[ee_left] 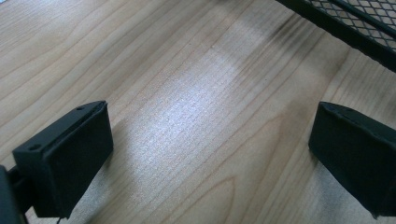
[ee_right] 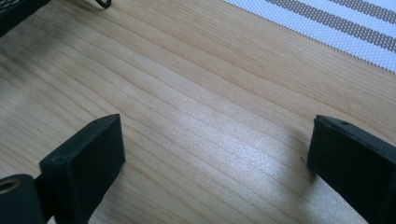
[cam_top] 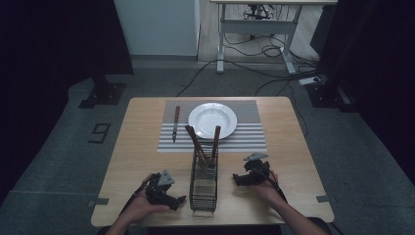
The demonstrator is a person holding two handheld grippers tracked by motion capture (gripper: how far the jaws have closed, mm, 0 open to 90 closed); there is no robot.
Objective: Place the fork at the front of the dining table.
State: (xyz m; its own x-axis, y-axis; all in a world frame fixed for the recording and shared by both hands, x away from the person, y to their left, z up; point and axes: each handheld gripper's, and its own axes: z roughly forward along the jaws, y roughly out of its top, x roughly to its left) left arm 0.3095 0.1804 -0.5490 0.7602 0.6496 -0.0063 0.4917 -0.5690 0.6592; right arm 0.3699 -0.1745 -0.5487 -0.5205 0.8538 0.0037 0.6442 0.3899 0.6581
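The left gripper (cam_top: 166,192) rested on the table (cam_top: 137,147) near its front edge, jaws spread over bare wood and pinching nothing, seemingly parked and ready. Just right of it stood a black mesh caddy (cam_top: 203,183) with two brown-handled utensils (cam_top: 203,139) leaning out, probably awaiting setting. The right gripper (cam_top: 250,174), also spread and empty, lay beyond the caddy. Toward the back edge, a striped placemat (cam_top: 244,137) carried a knife (cam_top: 175,123) at its left and a white plate (cam_top: 212,120) centred, as for a place setting. The pale wooden table stood on grey carpet, with cables and another desk behind.
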